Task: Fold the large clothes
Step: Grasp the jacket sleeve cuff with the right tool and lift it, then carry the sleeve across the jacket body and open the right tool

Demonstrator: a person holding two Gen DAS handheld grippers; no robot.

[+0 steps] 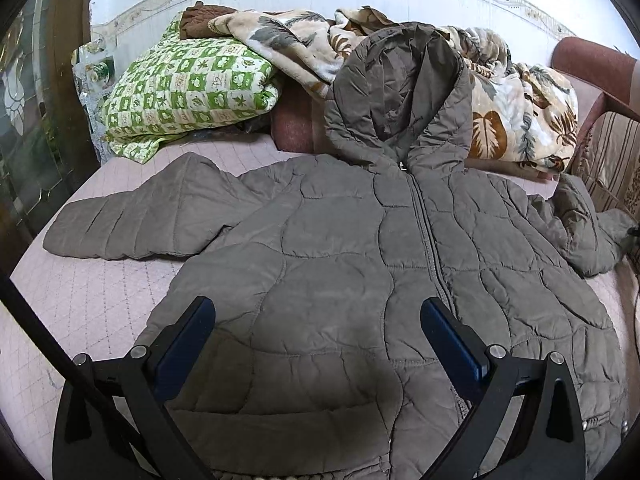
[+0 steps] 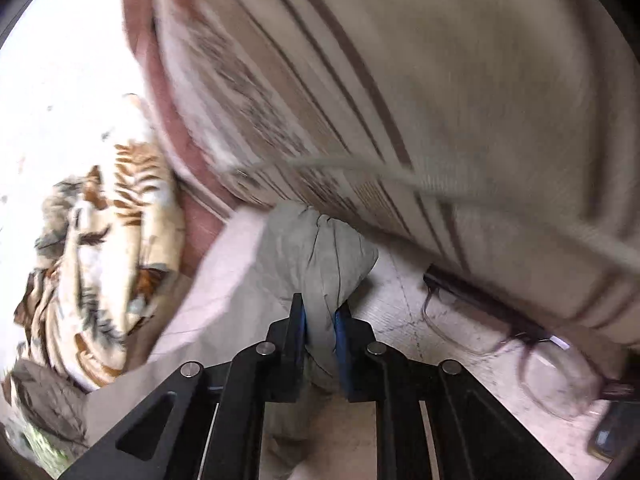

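Note:
A grey-brown quilted hooded jacket (image 1: 344, 264) lies face up and zipped on a pink quilted bed cover (image 1: 100, 304). Its hood (image 1: 400, 84) leans against the bedding behind it. The left sleeve (image 1: 132, 220) stretches out flat; the right sleeve (image 1: 588, 236) is bent near the bed's right edge. My left gripper (image 1: 316, 308) hovers open over the jacket's lower front, with nothing between its fingers. In the right wrist view, which is blurred, my right gripper (image 2: 320, 304) is shut on the bunched end of the jacket sleeve (image 2: 320, 240).
A green checked folded quilt (image 1: 188, 88) and a leaf-print blanket (image 1: 516, 108) are piled at the back. A striped cushion (image 2: 440, 80) stands close beside the right gripper, with a cord (image 2: 360, 168) across it. Eyeglasses (image 2: 540, 368) lie below it at the right.

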